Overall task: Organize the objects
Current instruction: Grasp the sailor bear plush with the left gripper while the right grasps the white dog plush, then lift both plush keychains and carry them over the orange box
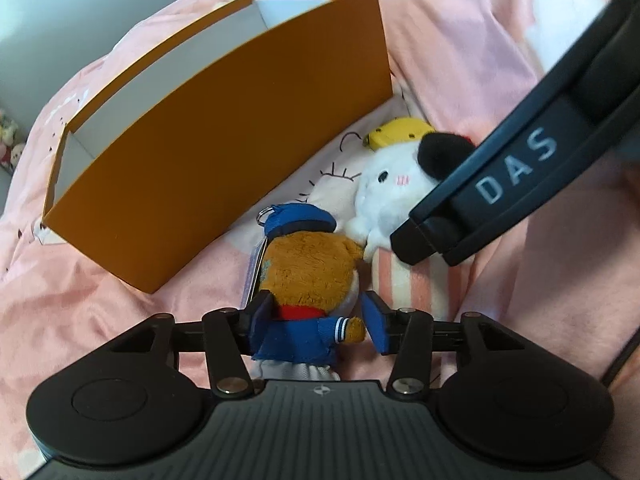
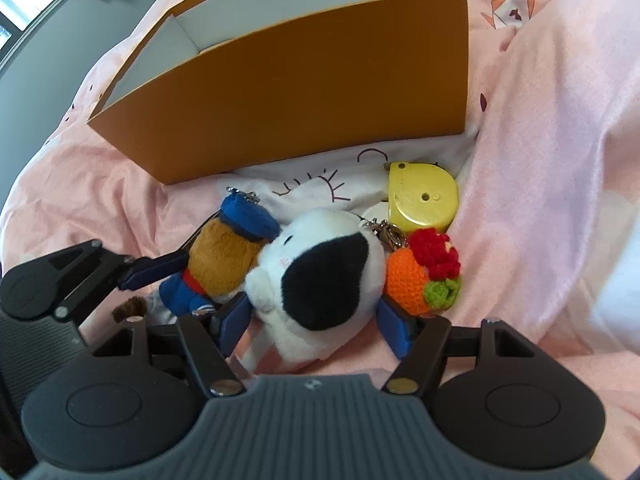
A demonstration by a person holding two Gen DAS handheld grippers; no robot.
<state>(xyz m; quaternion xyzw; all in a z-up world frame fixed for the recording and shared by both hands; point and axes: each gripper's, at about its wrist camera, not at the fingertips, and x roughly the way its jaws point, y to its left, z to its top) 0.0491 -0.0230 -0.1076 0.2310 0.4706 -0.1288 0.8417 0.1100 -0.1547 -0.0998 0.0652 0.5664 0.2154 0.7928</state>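
A brown bear plush (image 1: 308, 268) in a blue cap and jacket lies on the pink bedding, also in the right wrist view (image 2: 224, 264). My left gripper (image 1: 316, 316) is open, its blue pads on either side of the bear's neck. A white plush dog with a black ear (image 2: 316, 276) lies beside it, also in the left wrist view (image 1: 388, 188). My right gripper (image 2: 316, 320) is open around the dog's body. An orange box (image 1: 224, 140) with a white inside stands open behind the toys, also in the right wrist view (image 2: 304, 96).
A yellow tape measure (image 2: 422, 198) and an orange crochet toy with a red top (image 2: 424, 276) lie right of the dog. Rumpled pink bedding (image 2: 540, 160) rises on the right. The right gripper's arm (image 1: 520, 160) crosses the left wrist view.
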